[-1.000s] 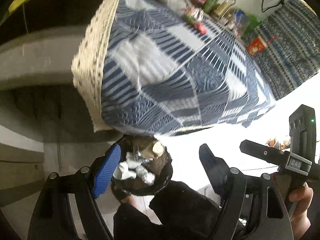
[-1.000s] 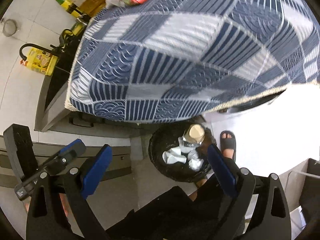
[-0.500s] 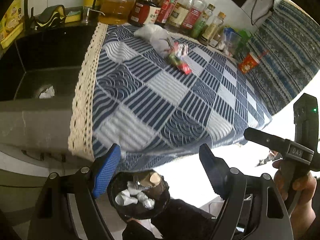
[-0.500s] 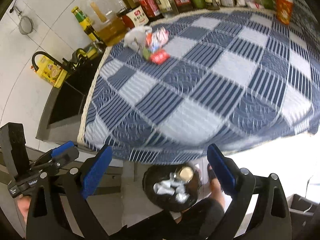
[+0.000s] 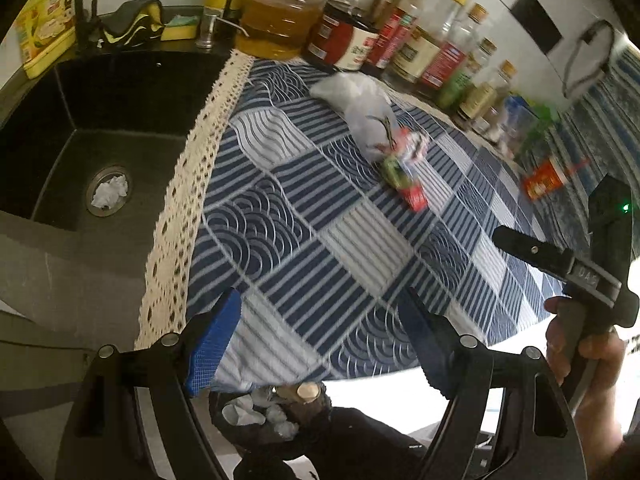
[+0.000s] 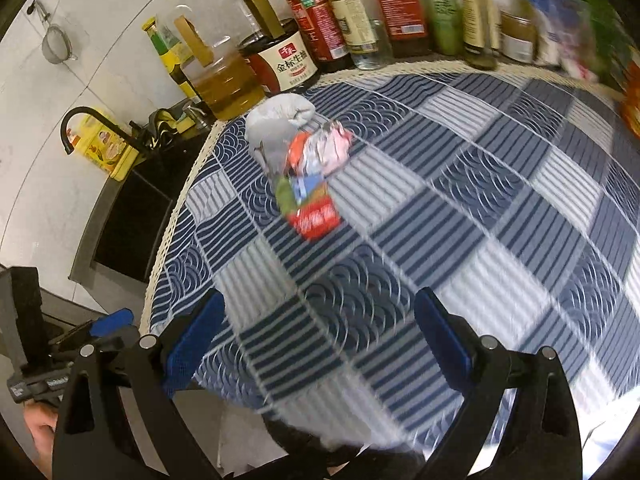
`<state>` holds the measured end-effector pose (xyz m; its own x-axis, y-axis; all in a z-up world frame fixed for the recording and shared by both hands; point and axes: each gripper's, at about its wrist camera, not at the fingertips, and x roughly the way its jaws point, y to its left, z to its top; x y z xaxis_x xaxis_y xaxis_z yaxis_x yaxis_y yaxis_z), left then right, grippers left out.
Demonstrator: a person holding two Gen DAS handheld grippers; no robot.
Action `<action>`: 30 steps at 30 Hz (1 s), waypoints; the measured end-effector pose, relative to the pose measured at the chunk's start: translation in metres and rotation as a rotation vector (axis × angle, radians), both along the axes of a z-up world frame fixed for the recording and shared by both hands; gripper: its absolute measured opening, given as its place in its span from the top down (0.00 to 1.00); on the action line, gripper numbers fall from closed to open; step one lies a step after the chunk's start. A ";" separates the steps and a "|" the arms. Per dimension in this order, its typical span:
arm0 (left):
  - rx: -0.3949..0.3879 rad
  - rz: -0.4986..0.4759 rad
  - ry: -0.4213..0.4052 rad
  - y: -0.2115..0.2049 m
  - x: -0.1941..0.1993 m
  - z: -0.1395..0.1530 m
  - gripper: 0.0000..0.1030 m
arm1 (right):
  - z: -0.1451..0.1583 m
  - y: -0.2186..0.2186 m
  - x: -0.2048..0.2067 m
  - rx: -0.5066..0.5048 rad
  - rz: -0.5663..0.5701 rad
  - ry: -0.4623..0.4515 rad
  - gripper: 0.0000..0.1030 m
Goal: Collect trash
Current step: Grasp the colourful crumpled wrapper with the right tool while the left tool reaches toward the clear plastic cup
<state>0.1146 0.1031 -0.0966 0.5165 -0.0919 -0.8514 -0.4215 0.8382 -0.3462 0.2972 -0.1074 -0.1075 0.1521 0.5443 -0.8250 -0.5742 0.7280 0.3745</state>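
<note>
Now both my grippers have swung up from the trash bin (image 5: 272,420) to face the checked tablecloth (image 5: 320,216); that drop looks finished, so more litter comes next. My left gripper (image 5: 320,344) and right gripper (image 6: 320,344) are spread and empty. The crumpled wrappers (image 6: 312,184) lie well beyond my fingertips, near the sauce bottles (image 6: 320,24).

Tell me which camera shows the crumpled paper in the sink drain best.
The left wrist view. It looks down into the black sink and shows the white crumpled paper sitting in the round drain. The right wrist view catches only a dark corner of the sink; drain and paper are out of sight.
</note>
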 end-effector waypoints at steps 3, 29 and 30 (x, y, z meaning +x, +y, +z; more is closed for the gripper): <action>0.015 0.031 0.016 0.003 0.019 0.004 0.24 | -0.005 0.011 0.023 0.003 0.039 0.000 0.08; 0.076 0.164 0.093 -0.003 0.126 0.006 0.24 | -0.052 0.077 0.142 0.114 0.216 0.115 0.49; 0.076 0.166 0.098 -0.003 0.127 0.005 0.24 | -0.055 0.079 0.144 0.128 0.222 0.139 0.51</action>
